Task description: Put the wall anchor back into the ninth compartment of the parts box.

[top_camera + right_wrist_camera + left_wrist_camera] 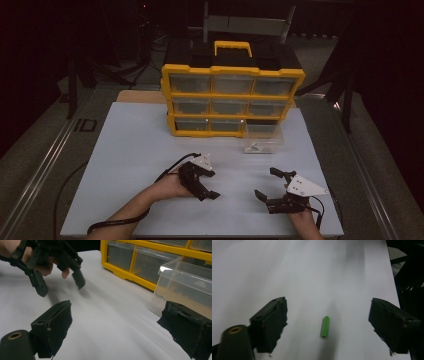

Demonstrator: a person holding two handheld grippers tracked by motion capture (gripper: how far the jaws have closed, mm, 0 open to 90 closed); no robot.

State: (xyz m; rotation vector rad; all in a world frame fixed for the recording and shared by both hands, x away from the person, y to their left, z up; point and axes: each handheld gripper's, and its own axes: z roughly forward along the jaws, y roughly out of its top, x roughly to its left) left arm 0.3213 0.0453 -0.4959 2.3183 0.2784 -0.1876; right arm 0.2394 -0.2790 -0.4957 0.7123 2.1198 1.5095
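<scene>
The left gripper point(209, 184) hangs over the white board point(130, 165) near the middle of its near half, its jaws spread wide with nothing between them. In the left gripper view a small green ribbed plug point(325, 326) lies on the board in the gap between those jaws, touching neither. The left hand point(167, 187) grips the tool from behind, and a cable trails back along the forearm.

The right gripper point(269, 185) sits toward the near right corner of the board, jaws also wide and empty, a grey three-cornered plate on top. In the right gripper view its jaws frame the bare board, with the left gripper point(60, 283) farther off at upper left.

A clear drawer point(262, 138) stands on the board toward the far right, just in front of the lower right slot of the cabinet point(232, 100). Something small lies in it; what it is cannot be told. The cabinet is yellow with a handle on top and three rows of clear drawers, standing at the board's far edge.
</scene>
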